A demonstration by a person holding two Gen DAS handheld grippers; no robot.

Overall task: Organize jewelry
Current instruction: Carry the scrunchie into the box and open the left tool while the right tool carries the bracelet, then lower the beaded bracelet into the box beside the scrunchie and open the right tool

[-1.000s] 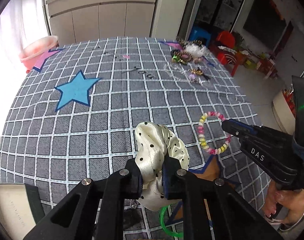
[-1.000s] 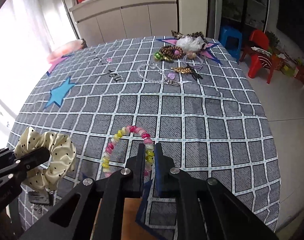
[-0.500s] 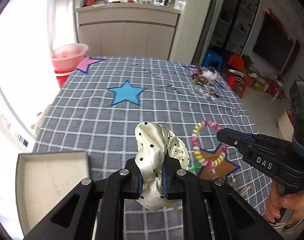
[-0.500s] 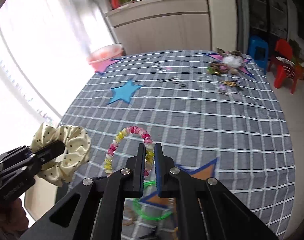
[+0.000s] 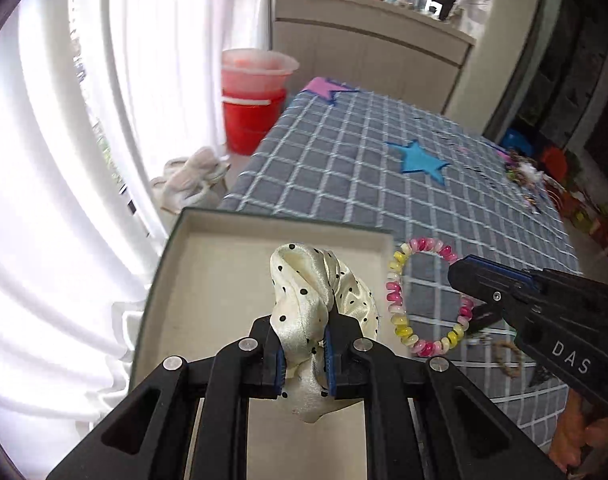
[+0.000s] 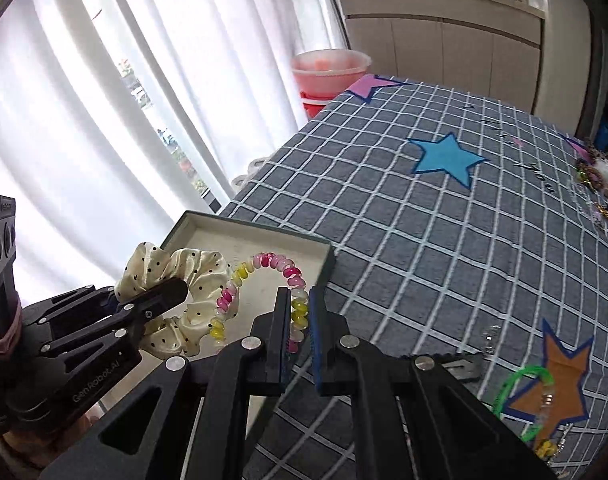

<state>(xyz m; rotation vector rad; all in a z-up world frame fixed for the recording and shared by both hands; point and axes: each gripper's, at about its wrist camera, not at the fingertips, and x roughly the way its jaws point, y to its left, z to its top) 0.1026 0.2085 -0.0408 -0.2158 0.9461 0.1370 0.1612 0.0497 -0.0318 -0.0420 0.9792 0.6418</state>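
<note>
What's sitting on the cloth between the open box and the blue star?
Nothing: in the right wrist view, only bare checked cloth runs from the open box to the blue star.

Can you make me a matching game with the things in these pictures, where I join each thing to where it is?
Things:
1. spotted cream scrunchie
2. pink and yellow coil bracelet
3. green ring
4. red bucket

Places:
A. on the floor beyond the table's far corner
B. pinched in the right gripper
C. lying on the checked cloth by the orange star
D. pinched in the left gripper, over the open box

Right pairs: 1-D, 2-B, 3-C, 4-A
</note>
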